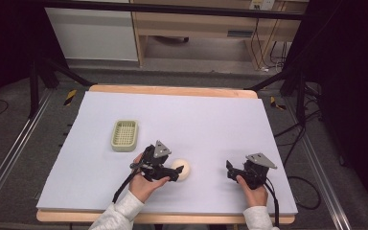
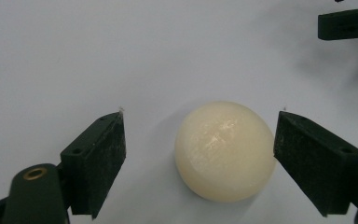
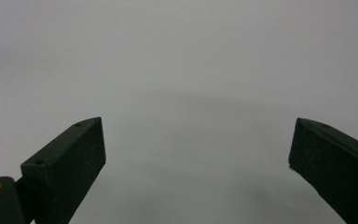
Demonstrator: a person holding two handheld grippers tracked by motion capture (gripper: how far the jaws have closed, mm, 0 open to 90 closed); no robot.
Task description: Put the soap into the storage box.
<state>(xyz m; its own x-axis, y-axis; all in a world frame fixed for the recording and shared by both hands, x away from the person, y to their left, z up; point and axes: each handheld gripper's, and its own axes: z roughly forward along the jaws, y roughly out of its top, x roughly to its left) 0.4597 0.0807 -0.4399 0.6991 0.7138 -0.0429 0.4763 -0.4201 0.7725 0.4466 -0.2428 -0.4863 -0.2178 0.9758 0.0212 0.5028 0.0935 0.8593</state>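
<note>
Ball partly hidden behind left gripper (perhaps 1 side).

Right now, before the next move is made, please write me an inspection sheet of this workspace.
Surface: pale sheet over a wooden table, flat.
Job's things: cream ball lying on the sheet, between the open jaws of the left hand-held gripper, not yet clamped.
Clutter: green slotted tray to the far left of the ball, apart from it.
Grippers: right hand-held gripper open, holding nothing, over bare sheet.
Cables: one black cable trails from each gripper.
Surroundings: wooden furniture behind, more cables on the floor.
</note>
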